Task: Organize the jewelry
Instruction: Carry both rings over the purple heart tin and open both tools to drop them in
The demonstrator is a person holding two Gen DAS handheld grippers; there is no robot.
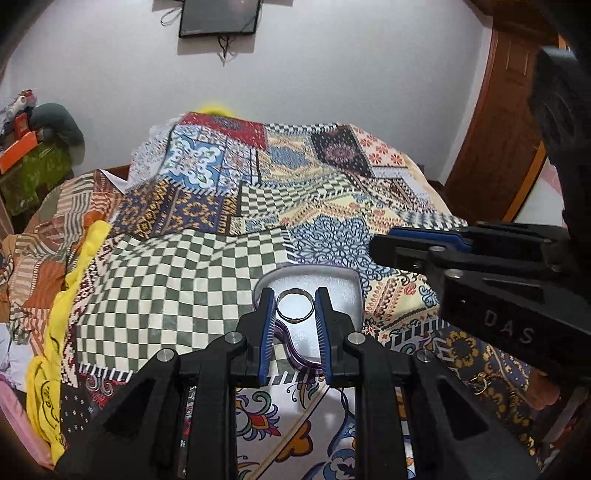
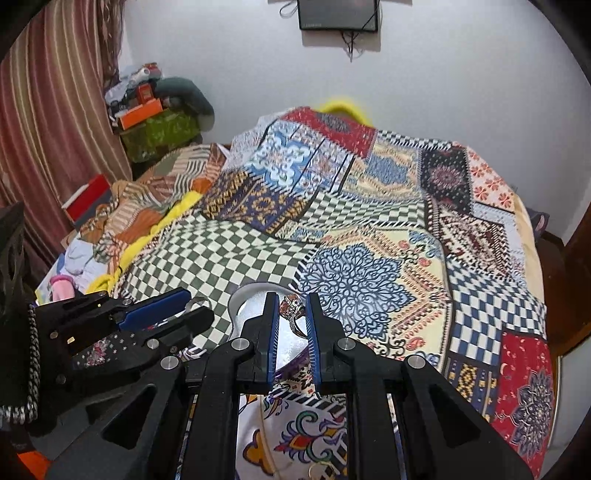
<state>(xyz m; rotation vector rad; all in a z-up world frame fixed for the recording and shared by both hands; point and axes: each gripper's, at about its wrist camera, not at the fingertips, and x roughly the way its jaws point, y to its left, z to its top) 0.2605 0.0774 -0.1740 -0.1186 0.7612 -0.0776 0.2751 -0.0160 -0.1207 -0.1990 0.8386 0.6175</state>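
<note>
A plain silver ring (image 1: 294, 307) sat pinched between the blue pads of the left gripper (image 1: 294, 314), near their tips, the jaws drawn in to a narrow gap that the band filled from pad to pad. Directly beyond and beneath those jaws lay a clear, purple-edged tray (image 1: 347, 295) with a pale frosted floor, resting on the patchwork bedspread (image 1: 177, 266).

The right gripper (image 2: 291, 314) had its jaws closed almost fully on a stone-set ring (image 2: 293, 308) (ornate, with reddish and clear stones), gripped near the fingertips. The same tray (image 2: 243, 295) lay just beyond and below these jaws as well.

Each gripper appeared in the other's view: the right one stood to the right of the left jaws (image 1: 424, 247), the left one to the left of the right jaws (image 2: 162, 310). Ahead of both, on the white wall, hung a dark screen (image 1: 218, 16).
</note>
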